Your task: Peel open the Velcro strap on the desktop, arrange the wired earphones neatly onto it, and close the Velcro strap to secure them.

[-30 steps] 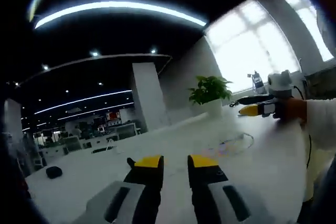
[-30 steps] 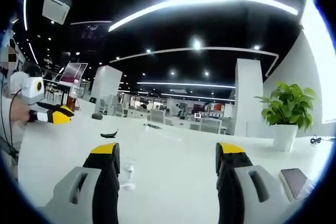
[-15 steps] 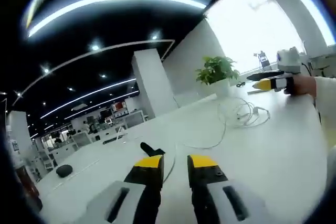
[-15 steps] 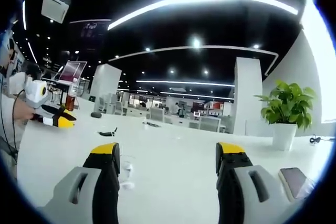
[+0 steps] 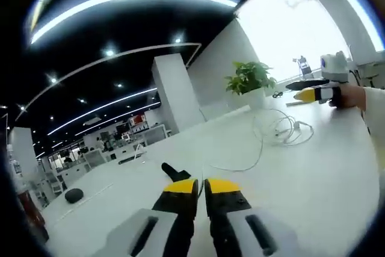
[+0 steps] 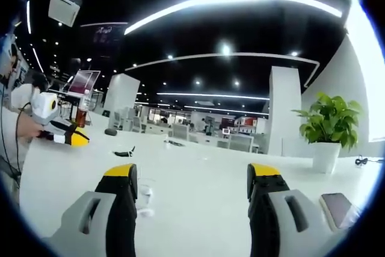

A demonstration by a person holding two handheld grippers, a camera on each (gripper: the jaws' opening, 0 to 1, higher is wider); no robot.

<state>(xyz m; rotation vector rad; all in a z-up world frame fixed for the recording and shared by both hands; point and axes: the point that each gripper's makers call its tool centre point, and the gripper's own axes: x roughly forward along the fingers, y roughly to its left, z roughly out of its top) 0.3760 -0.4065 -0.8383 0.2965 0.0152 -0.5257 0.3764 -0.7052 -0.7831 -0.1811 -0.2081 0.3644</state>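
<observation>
In the left gripper view, the left gripper (image 5: pixel 200 186) has its jaws nearly together above the white desk (image 5: pixel 313 173); a black strap (image 5: pixel 174 173) lies just ahead, the earphones (image 5: pixel 278 132) farther off. In the right gripper view, the right gripper (image 6: pixel 192 179) stands wide apart; the small white thing beside its left jaw is possibly an earbud (image 6: pixel 145 195).

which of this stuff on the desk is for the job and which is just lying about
For the job: Velcro strap, wired earphones, left claw, right claw.
Lying about: potted plant, phone, small dark object.
</observation>
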